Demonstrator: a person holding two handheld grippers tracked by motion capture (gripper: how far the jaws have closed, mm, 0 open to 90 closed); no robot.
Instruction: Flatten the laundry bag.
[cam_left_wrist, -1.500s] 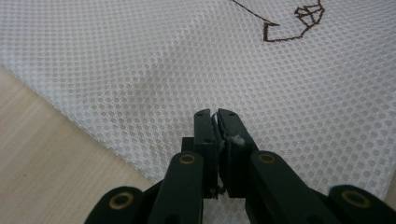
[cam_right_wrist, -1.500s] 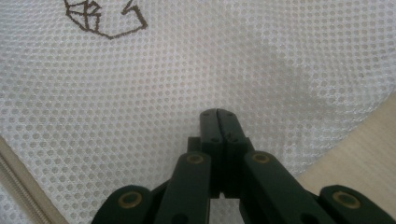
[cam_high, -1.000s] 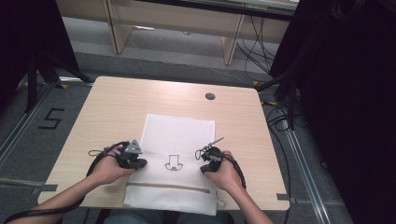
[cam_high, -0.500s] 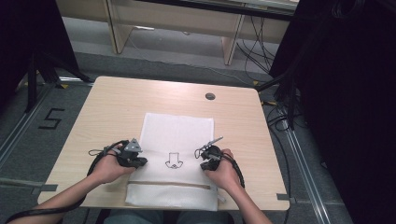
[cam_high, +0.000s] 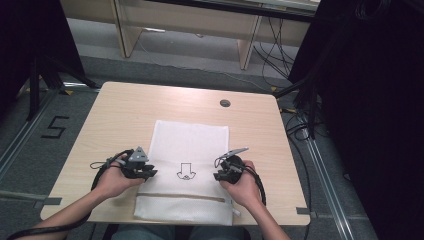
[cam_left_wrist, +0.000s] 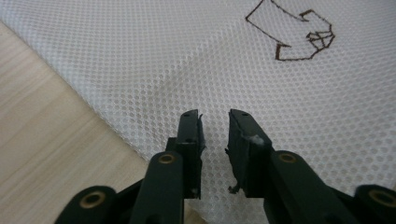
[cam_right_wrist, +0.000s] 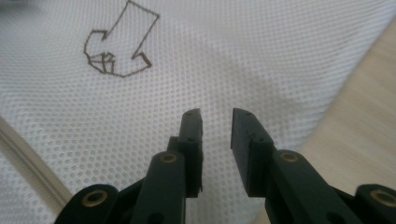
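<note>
Wood table (cam_high: 125, 115): I hold left gripper (cam_high: 148, 172) & right gripper (cam_high: 218, 176) slightly open, empty, flanking white mesh bag (cam_high: 192, 137), long axis front-to-back.

Mesh cloth (cam_high: 192, 150) lies mid-table (cam_high: 120, 115), near edge overhanging; arrow mark (cam_high: 186, 171) on it, centre-front.

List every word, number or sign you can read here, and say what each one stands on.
"5": painted in black on the floor left of the table.
Down-arrow sign, no words: drawn in dark outline on the white mesh bag; a small mark inside its tip is unreadable.
</note>
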